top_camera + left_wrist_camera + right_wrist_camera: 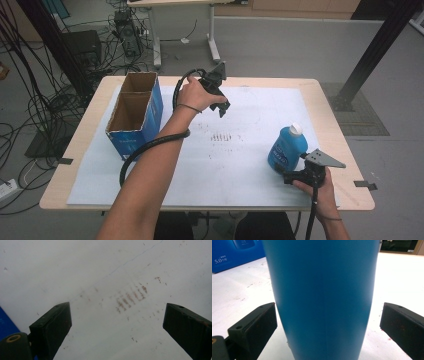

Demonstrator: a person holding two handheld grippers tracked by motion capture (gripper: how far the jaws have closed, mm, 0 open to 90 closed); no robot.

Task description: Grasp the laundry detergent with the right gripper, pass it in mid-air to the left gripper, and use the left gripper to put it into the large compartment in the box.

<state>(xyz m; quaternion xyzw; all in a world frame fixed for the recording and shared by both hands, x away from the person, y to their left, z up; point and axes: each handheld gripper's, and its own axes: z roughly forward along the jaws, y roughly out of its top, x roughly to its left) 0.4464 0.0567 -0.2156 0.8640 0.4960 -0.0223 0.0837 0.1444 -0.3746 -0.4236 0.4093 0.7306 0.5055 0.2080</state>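
Two open grippers, one blue bottle about to be grasped.

My right gripper [294, 176] sits low at the near right of the table [330, 125], jaws spread wide on either side of the upright bottle [286, 148], not yet touching it. I judge I should push in until the body sits deep between the jaws, centre it, then squeeze evenly so it does not tip. My left gripper [223, 108] hangs open and empty over the white sheet [240, 160], beside the box [135, 112].
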